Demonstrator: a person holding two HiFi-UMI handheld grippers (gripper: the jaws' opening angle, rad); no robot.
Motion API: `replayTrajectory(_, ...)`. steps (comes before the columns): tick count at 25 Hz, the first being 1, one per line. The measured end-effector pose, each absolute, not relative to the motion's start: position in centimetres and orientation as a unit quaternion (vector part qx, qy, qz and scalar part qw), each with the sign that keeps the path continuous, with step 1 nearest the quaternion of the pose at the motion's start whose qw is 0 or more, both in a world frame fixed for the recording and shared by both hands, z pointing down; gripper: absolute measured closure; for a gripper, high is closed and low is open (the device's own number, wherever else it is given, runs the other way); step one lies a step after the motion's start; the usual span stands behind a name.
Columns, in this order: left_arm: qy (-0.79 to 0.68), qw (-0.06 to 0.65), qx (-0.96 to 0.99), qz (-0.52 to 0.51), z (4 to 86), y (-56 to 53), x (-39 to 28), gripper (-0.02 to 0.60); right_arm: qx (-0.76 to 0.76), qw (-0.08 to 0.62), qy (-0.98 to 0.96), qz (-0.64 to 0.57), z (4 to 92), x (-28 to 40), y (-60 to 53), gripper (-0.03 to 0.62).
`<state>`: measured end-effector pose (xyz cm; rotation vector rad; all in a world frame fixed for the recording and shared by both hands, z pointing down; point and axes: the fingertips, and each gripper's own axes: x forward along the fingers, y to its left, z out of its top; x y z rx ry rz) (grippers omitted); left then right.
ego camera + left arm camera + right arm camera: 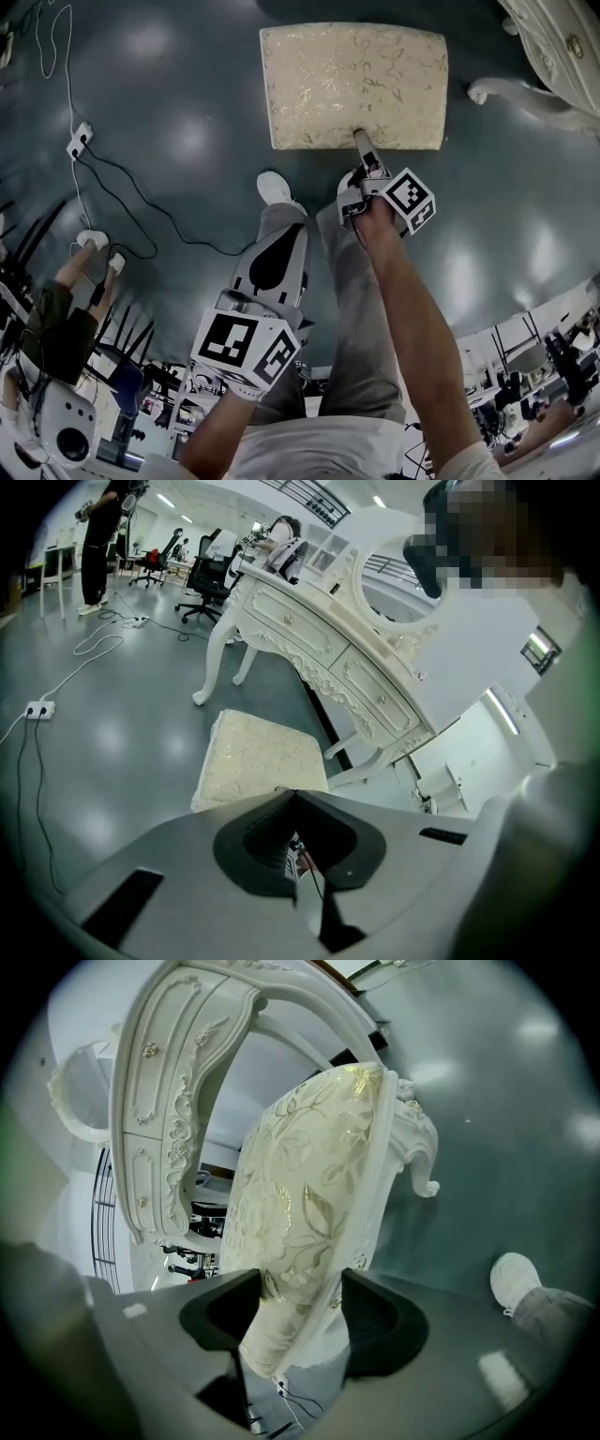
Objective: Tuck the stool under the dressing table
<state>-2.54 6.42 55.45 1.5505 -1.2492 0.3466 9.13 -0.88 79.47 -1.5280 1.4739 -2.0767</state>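
The stool, with a cream floral cushion and white carved legs, stands on the dark floor in front of me. My right gripper is shut on the middle of its near seat edge. In the right gripper view the cushion fills the gap between the pads of my right gripper. The white carved dressing table stands beyond the stool to the right, with its kneehole behind the seat. My left gripper hangs back by my legs, shut and holding nothing, apart from the stool.
A power strip with cables lies on the floor at the left. My white shoe is just short of the stool. Office chairs and a standing person are far behind the dressing table.
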Motion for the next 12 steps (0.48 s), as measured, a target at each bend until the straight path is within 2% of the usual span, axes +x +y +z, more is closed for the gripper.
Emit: replayTrajectory(12,-0.539,0.528,0.636,0.161,56.9,2.7,-3.0,0.575,-0.512,0.113,0.495,-0.693,79.3,7.3,-8.1,0.312)
